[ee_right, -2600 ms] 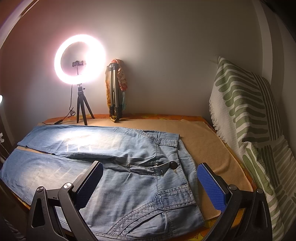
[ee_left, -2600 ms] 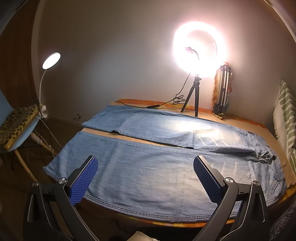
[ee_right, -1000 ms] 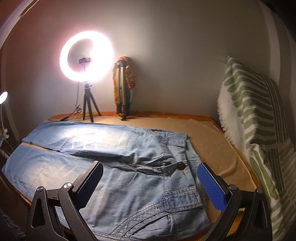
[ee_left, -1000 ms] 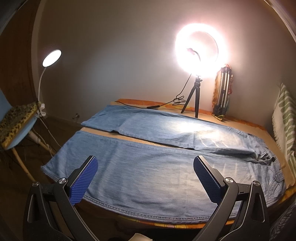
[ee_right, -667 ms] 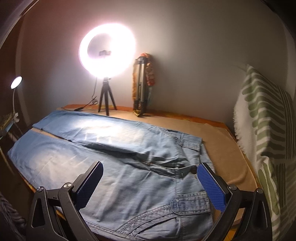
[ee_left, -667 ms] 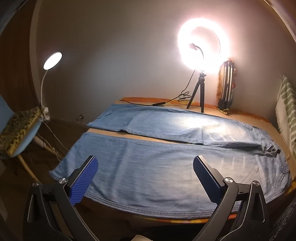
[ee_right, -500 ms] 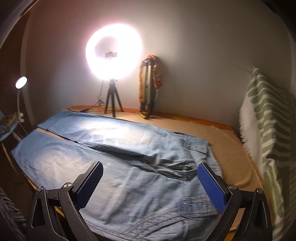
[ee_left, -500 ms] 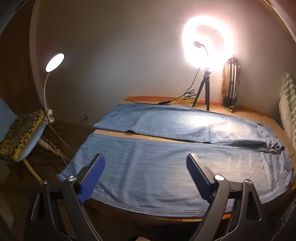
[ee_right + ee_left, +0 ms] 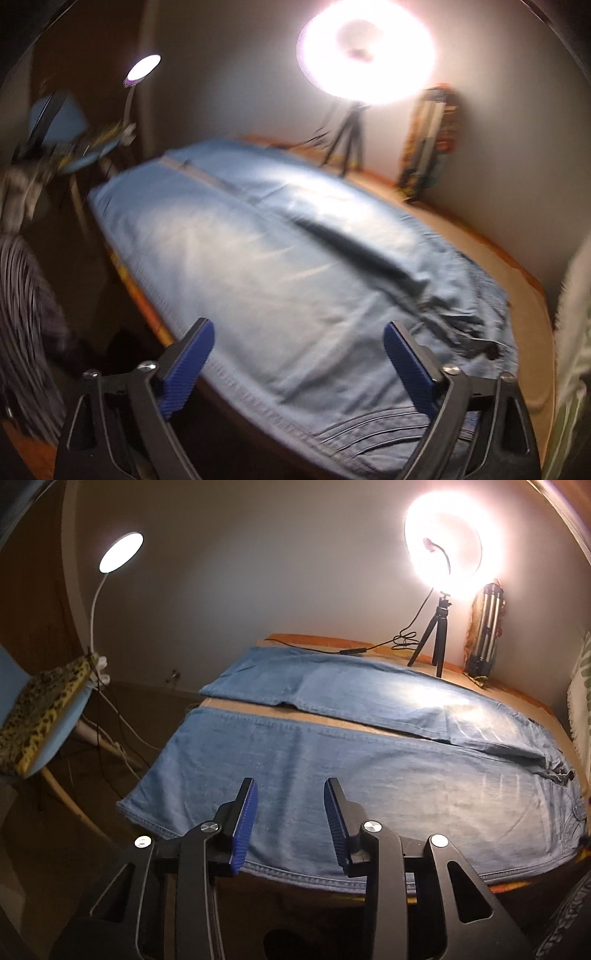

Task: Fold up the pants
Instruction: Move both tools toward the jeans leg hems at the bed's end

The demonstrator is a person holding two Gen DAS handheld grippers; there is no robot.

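On the bed in front of me lie the blue jeans [image 9: 332,760], spread out flat with both legs side by side and a thin strip of the tan cover [image 9: 546,716] showing between them. The leg ends point to the left, toward the dark floor, and the waist is on the right.

My left tongs [image 9: 290,792] hang over the near leg, close to its bottom seam. The two blue pads have just been coming closer together, but there is still a gap between them. Nothing is between the pads. I see only jeans cloth far below the gap, and the pads do not touch it.

My right tongs [image 9: 298,334] are up over the waist end of the jeans [image 9: 295,266]. This picture is blurry. The pads stand wide apart and have just closed in a little. They hold nothing, and the cloth lies loose under them.

At the back of the bed a bright ring light [image 9: 443,550] stands on a small black tripod. A folded silver tripod [image 9: 484,642] leans on the wall just beside it. On the left a small round lamp [image 9: 121,552] glows on a bendy white neck. Below it is a blue chair [image 9: 55,734] with a spotted cushion [image 9: 40,709]. A green striped blanket [image 9: 580,701] is at the right edge.
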